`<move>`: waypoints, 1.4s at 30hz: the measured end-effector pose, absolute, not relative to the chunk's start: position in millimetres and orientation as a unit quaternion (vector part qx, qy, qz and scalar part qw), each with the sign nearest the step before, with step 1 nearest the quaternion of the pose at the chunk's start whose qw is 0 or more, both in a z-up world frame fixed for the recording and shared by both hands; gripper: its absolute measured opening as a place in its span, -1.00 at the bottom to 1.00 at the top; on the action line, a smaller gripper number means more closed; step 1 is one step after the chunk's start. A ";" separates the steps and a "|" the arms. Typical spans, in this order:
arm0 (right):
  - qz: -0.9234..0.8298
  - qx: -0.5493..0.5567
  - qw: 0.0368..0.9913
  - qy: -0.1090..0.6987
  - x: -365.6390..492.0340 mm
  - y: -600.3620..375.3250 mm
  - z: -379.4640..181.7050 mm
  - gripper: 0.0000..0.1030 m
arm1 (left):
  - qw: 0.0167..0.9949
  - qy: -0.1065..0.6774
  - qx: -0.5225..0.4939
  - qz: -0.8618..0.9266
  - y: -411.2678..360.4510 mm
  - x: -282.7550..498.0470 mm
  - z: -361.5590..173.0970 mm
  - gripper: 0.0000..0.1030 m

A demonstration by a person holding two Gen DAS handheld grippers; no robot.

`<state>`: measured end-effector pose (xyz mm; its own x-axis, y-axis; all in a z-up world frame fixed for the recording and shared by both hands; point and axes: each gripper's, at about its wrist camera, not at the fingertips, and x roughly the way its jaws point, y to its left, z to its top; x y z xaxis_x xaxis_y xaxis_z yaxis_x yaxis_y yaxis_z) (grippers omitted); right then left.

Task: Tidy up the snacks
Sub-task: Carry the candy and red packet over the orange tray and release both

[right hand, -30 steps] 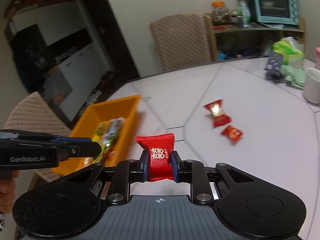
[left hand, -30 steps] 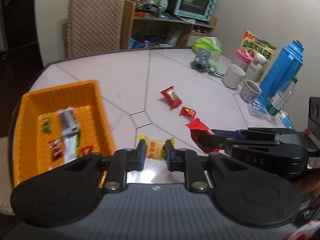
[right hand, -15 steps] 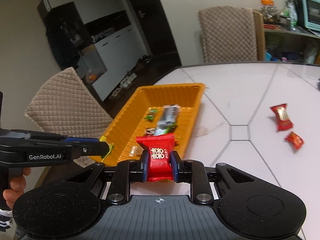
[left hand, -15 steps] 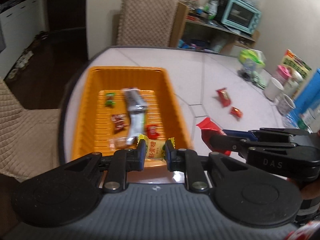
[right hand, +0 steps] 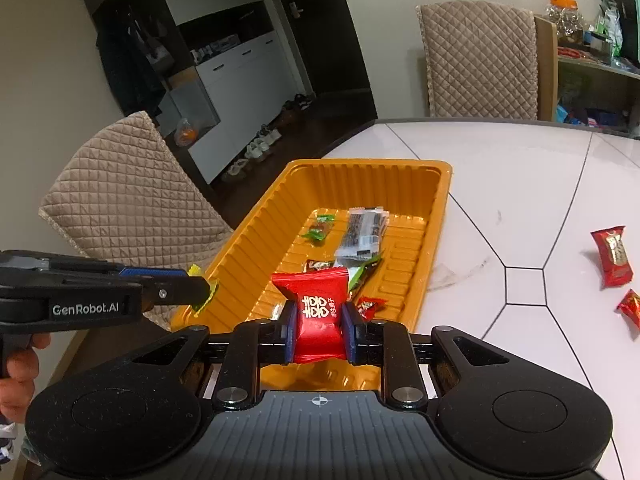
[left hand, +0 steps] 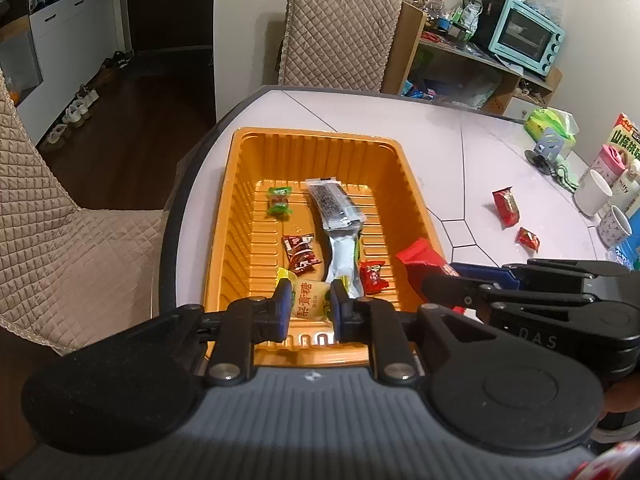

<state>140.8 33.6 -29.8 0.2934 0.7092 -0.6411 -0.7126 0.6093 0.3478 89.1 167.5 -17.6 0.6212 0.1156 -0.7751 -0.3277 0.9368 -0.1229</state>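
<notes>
My left gripper (left hand: 307, 300) is shut on a yellow snack packet (left hand: 306, 298) and holds it over the near end of the orange tray (left hand: 408, 184). My right gripper (right hand: 319, 322) is shut on a red snack packet (right hand: 316, 312) above the tray's near end (right hand: 240, 240); it also shows at the right of the left wrist view (left hand: 420, 258). The left gripper shows in the right wrist view (right hand: 192, 288) at the tray's left rim. Several small snacks and a long silver packet (left hand: 340, 240) lie in the tray. Two red packets (left hand: 506, 206) (left hand: 528, 239) lie on the white table.
Padded chairs stand at the left (left hand: 52, 220) and far side (left hand: 340, 32) of the table. Cups (left hand: 596, 192), a box and a green tissue pack (left hand: 552, 122) stand at the far right. A shelf with a teal oven (left hand: 524, 36) is behind.
Both grippers have swung left from the table middle to over the orange tray, each still holding its packet. The tray now lies directly under them.
</notes>
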 end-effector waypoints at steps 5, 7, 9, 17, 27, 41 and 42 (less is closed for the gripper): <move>0.437 0.010 0.808 0.397 147.8 40.2 -33.2 -0.38 | 0.890 0.420 -0.125 0.125 170.0 92.4 -20.5 -0.66; 0.437 0.014 0.808 0.396 149.3 39.8 -32.6 -0.22 | 0.890 0.421 -0.125 0.125 171.3 93.2 -21.7 -0.66; 0.433 0.012 0.810 0.395 149.5 39.3 -32.7 -0.19 | 0.889 0.422 -0.125 0.124 172.2 94.0 -22.5 -0.66; 0.421 0.001 0.810 0.408 150.2 36.5 -35.3 -0.17 | 0.888 0.426 -0.126 0.123 174.8 97.5 -24.9 -0.66; 0.419 -0.001 0.809 0.411 149.1 35.7 -34.9 -0.16 | 0.886 0.430 -0.124 0.118 176.6 104.4 -27.6 -0.64; 0.419 -0.001 0.810 0.411 150.2 35.5 -31.3 -0.11 | 0.889 0.421 -0.126 0.125 181.7 103.5 -21.6 -0.32; 0.419 -0.001 0.810 0.410 149.9 34.7 -30.7 -0.10 | 0.890 0.421 -0.126 0.125 180.9 102.4 -20.5 -0.31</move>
